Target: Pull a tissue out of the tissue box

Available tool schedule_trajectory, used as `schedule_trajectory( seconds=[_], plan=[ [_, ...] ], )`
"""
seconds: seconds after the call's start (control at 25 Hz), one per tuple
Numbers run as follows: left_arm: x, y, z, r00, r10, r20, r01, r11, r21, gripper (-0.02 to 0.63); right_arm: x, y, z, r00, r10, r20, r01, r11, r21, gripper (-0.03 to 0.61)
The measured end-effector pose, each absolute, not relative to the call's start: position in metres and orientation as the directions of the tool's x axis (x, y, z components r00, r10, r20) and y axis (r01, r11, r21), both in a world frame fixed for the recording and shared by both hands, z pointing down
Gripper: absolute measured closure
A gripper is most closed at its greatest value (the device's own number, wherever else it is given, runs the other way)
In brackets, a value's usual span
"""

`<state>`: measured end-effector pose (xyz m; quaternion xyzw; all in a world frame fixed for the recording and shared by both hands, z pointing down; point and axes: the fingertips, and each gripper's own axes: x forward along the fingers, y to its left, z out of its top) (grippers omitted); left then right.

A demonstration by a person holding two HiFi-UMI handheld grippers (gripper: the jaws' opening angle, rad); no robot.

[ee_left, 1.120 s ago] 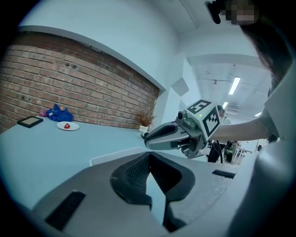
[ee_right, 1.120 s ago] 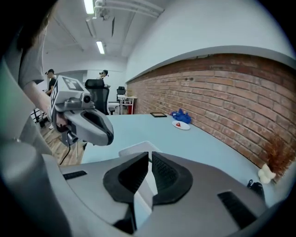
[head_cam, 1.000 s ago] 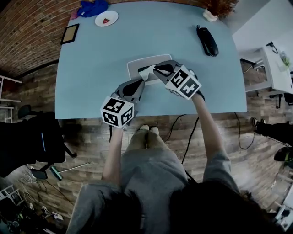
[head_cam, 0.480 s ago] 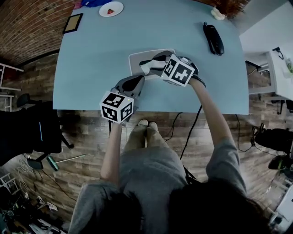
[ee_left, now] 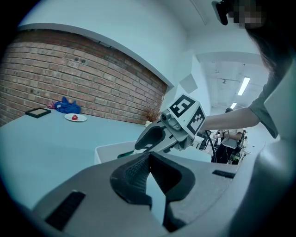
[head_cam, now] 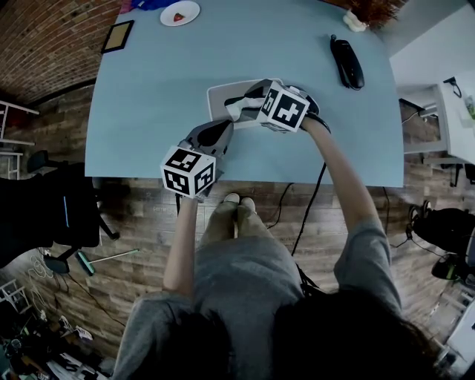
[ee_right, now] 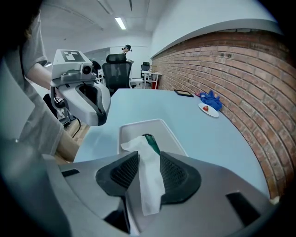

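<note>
A white tissue box (head_cam: 217, 96) lies on the light blue table (head_cam: 148, 111), with a tissue (head_cam: 236, 111) sticking up from its slot. My right gripper (head_cam: 242, 105) points steeply down over the box. In the right gripper view the tissue (ee_right: 149, 180) hangs between the two pads (ee_right: 125, 173), which stand apart and are closing. The box (ee_right: 138, 132) lies just beyond them. My left gripper (head_cam: 223, 130) hovers at the box's near edge, and its jaws (ee_left: 148, 159) meet at the tips with nothing in them.
A black handset (head_cam: 346, 63) lies at the table's far right. A plate (head_cam: 179, 13) with a red item, a blue cloth (head_cam: 148, 4) and a dark frame (head_cam: 119, 35) sit at the far left. The table's front edge runs just below my grippers.
My right gripper has sunk and tilted steeper over the box's slot, drawing closer to the tissue. The left gripper has stayed put.
</note>
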<state>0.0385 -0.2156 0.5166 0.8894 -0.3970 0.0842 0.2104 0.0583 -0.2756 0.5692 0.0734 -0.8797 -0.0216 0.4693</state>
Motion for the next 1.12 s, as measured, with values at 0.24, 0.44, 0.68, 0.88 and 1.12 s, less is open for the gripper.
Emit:
schedule_trajectory(
  seconds=[0.24, 0.44, 0.68, 0.88, 1.12],
  plan=[
    [0.041, -0.215, 0.519, 0.673, -0.666, 0.323, -0.740, -0.598, 0.309, 0.611, 0.058, -0.271, 0.571, -0.582, -0.103, 0.807, -0.114, 0.992, 0.045, 0.494],
    [0.042, -0.214, 0.520, 0.674, -0.663, 0.326, -0.739, -0.598, 0.310, 0.611, 0.059, -0.273, 0.571, -0.586, -0.119, 0.802, -0.122, 0.991, 0.058, 0.575],
    [0.040, -0.212, 0.519, 0.668, -0.670, 0.324, -0.744, -0.593, 0.307, 0.611, 0.061, -0.275, 0.572, -0.572, -0.139, 0.808, -0.107, 0.990, 0.094, 0.575],
    [0.038, -0.212, 0.517, 0.665, -0.674, 0.321, -0.747, -0.591, 0.305, 0.611, 0.060, -0.275, 0.568, -0.579, -0.143, 0.802, -0.114, 0.989, 0.095, 0.575],
    [0.038, -0.213, 0.511, 0.667, -0.677, 0.312, -0.745, -0.596, 0.300, 0.611, 0.062, -0.280, 0.555, -0.599, -0.168, 0.782, -0.130, 0.985, 0.112, 0.575]
  ],
)
